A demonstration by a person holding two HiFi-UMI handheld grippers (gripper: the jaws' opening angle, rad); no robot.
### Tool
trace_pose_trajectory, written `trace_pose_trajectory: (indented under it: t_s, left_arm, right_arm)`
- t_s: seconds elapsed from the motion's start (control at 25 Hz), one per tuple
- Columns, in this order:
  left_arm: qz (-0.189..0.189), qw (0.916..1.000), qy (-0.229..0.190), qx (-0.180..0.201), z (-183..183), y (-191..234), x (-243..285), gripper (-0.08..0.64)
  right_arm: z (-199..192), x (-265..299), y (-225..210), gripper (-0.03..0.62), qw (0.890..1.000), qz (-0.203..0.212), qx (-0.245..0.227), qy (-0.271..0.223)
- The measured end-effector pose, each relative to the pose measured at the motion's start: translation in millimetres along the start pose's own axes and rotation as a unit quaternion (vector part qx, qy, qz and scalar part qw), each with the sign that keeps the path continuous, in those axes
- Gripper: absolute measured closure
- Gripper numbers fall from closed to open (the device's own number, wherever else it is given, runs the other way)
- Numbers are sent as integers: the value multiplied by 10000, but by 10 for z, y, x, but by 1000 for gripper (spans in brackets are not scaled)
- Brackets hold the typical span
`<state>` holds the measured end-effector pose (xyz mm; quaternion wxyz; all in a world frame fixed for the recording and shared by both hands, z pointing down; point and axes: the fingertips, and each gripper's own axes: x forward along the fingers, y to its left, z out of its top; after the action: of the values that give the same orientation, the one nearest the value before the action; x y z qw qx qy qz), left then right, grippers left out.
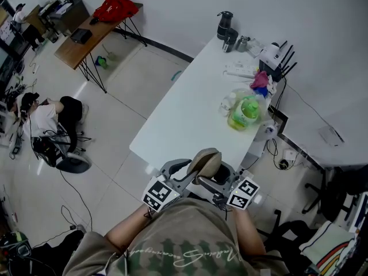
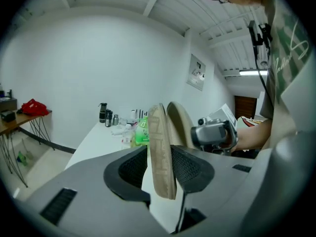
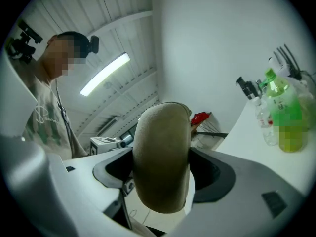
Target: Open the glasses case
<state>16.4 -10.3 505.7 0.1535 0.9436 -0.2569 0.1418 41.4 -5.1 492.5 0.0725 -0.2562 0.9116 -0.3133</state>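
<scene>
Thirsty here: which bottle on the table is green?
The green bottle by the table's right edge; the clear bottles beside it and black flasks aren't.

Person is wearing a tan short-sleeved T-shirt (image 1: 190,237) carrying green checks and white script. Left tool (image 2: 160,169) and right tool (image 3: 163,169) are showing grey shells, black mesh pads (image 2: 131,169), each bearing a black-and-white marker cube (image 1: 159,193).

Head view steeply down, gripper views close-up, sharing glasses case (image 1: 205,161), table (image 1: 190,96)
</scene>
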Motion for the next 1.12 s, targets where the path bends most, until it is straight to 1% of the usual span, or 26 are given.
trace_pose_trajectory:
  t_s: [0.08, 0.12, 0.16, 0.2, 0.24, 0.32, 0.4, 0.48, 0.56, 0.64, 0.68, 0.76, 0.84, 0.88, 1.0, 1.08, 1.12]
  left_arm:
    - [52, 9998, -62, -194, -1, 44, 34, 420]
    - [45, 9994, -116, -310, 8, 69, 37, 421]
    - [21, 9992, -138, -386, 13, 87, 33, 428]
    - [-16, 9990, -122, -435, 9, 93, 29, 468]
    - [-58, 9987, -89, -505, 0, 89, 29, 485]
    - [-91, 9972, -50, -744, -12, 89, 30, 488]
    - [69, 9949, -84, -1003, -21, 172, 0, 495]
    - [365, 9908, -126, -1300, -68, 329, -61, 495]
    - [643, 9848, -149, -1607, -121, 493, -109, 501]
    - [883, 9807, -108, -1739, -163, 612, -122, 505]
    - [961, 9803, -68, -1726, -175, 638, -118, 505]
    - [1098, 9801, -42, -1654, -168, 646, -104, 506]
    - [1305, 9786, -92, -1586, -137, 635, -90, 506]
    - [1423, 9774, -120, -1561, -122, 627, -82, 506]
    - [1730, 9752, -131, -1371, -82, 585, -47, 506]
    - [1790, 9772, -96, -1140, -88, 528, -5, 506]
    - [1780, 9780, -91, -1086, -108, 507, 17, 506]
  right_arm:
    - [9, 83, 141, 239, 9996, 266, 25, -22]
    - [5, 123, 180, 239, 9994, 337, 67, -64]
    - [-6, 152, 186, 239, 9991, 371, 140, -114]
    - [-24, 169, 170, 239, 9988, 401, 246, -161]
    - [-42, 178, 149, 239, 9982, 438, 363, -199]
    - [-79, 190, 132, 239, 9973, 497, 509, -203]
    - [-102, 207, 134, 238, 9976, 452, 505, -153]
    - [-35, 191, 92, 239, 9983, 180, 445, -339]
    - [96, 147, 16, 239, 9967, -287, 391, -657]
    - [171, 159, -18, 239, 9937, -818, 200, -743]
    - [169, 207, 8, 239, 9927, -1017, -8, -644]
    - [131, 352, 105, 239, 9887, -1324, -640, -281]
    - [142, 460, 153, 239, 9783, -1673, -1216, -72]
    - [170, 485, 152, 239, 9738, -1827, -1352, -78]
    - [216, 481, 68, 239, 9636, -2242, -1458, -62]
    - [210, 436, -32, 239, 9558, -2523, -1511, -24]
    - [205, 414, -81, 239, 9540, -2607, -1479, -24]
